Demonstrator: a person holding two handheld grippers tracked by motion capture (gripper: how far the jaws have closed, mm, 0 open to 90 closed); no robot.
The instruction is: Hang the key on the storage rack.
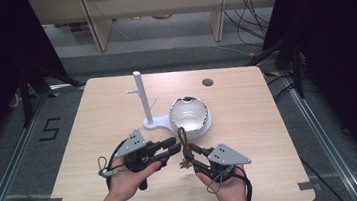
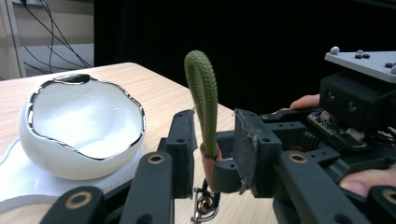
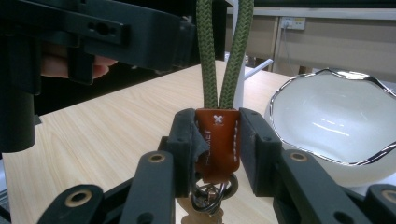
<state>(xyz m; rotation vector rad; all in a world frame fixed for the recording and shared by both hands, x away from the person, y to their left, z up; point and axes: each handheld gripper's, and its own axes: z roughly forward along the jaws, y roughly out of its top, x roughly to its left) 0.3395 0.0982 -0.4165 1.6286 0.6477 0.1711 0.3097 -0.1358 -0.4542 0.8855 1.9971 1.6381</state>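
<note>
A key fob with a green rope loop [image 1: 182,136], a brown leather tab [image 3: 217,140] and a metal ring [image 3: 210,193] is held upright above the table. My right gripper [image 3: 217,135] is shut on the leather tab, and the loop [image 3: 224,56] rises out of its jaws. In the left gripper view, the loop [image 2: 203,88] stands between the jaws of my left gripper [image 2: 214,122], with a small gap to the right pad; that gripper is open. In the high view, my left gripper [image 1: 176,145] comes from the left and my right gripper [image 1: 188,155] from the lower right.
A white bowl with a silvery wavy rim [image 1: 189,114] sits just beyond the grippers on a white base. A white peg stand [image 1: 141,99] rises to its left. The wooden table [image 1: 251,138] has a cable hole [image 1: 208,82] at the back right.
</note>
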